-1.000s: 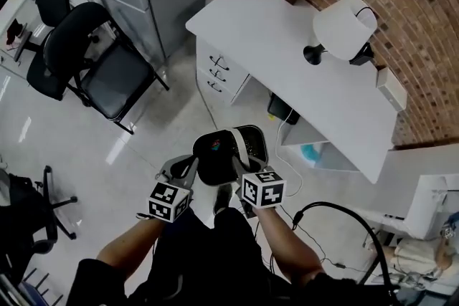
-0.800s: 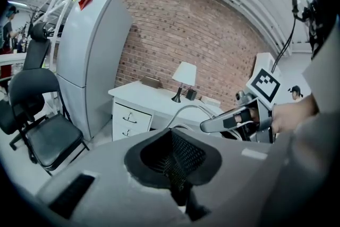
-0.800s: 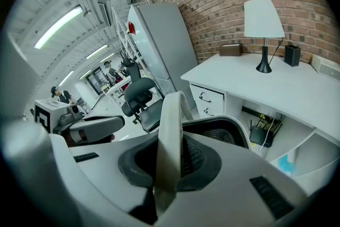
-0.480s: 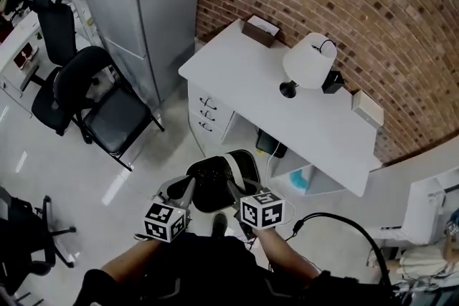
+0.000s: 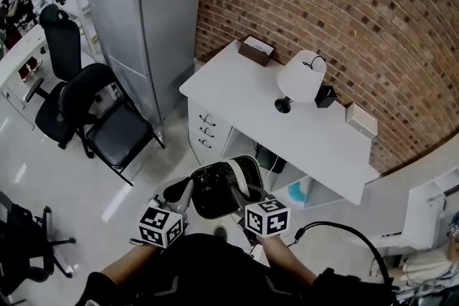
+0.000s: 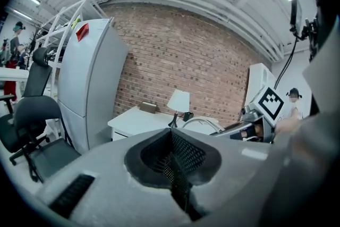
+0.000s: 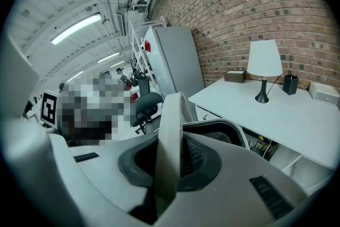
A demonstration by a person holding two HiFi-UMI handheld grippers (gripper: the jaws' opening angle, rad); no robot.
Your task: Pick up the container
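The container [image 5: 214, 191] is a black mesh bin with a white rim [image 5: 248, 175], held up off the floor just in front of me. My left gripper [image 5: 188, 191] is shut on its black mesh wall [image 6: 178, 159] at the left side. My right gripper [image 5: 237, 194] is shut on the white rim band [image 7: 169, 141] at the right side. In the left gripper view the right gripper's marker cube [image 6: 271, 102] shows across the bin. The bin's bottom is hidden.
A white desk [image 5: 244, 93] with drawers stands against the brick wall and carries a lamp [image 5: 300, 79], a brown box [image 5: 257, 49] and a small white box [image 5: 361, 120]. A black folding chair [image 5: 107, 118] and a grey cabinet [image 5: 154, 18] stand at the left. A black cable [image 5: 337, 215] loops at the right.
Both grippers have risen with the container between them. The floor has dropped away and more of the brick wall and the cabinet shows in the head view.
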